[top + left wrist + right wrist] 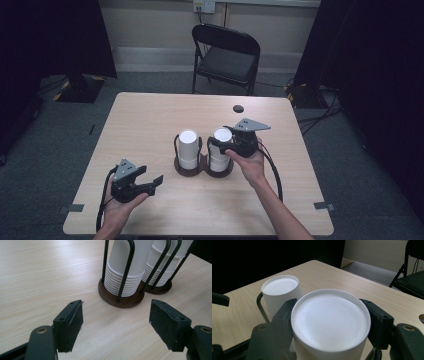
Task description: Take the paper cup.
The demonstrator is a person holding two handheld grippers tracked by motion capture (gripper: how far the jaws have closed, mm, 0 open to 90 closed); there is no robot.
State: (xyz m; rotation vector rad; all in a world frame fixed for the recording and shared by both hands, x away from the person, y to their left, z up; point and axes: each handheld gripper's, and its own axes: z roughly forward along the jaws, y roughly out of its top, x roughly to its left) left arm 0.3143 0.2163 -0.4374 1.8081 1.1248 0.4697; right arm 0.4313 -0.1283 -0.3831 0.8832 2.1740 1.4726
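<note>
Our right gripper (330,327) has its jaws pressed against both sides of the top cup (330,322), closed about as far as the cup allows. That cup sits upside down, base up, on the right stack (220,150), which stands upright in a wire holder (219,170) near the middle of the table (150,115). Since the stack's long axis is vertical, we judge the cup must come straight up to clear those beneath it and the wire loops. Just beside it, on the left, stands the left stack (188,149) in its own holder (188,169), the two bases touching or nearly so. Our left gripper (142,182) rests near the table's front edge, jaws spread wide and holding nothing, pointed toward the stacks but well apart from them. The right hand is plainly nearer.
</note>
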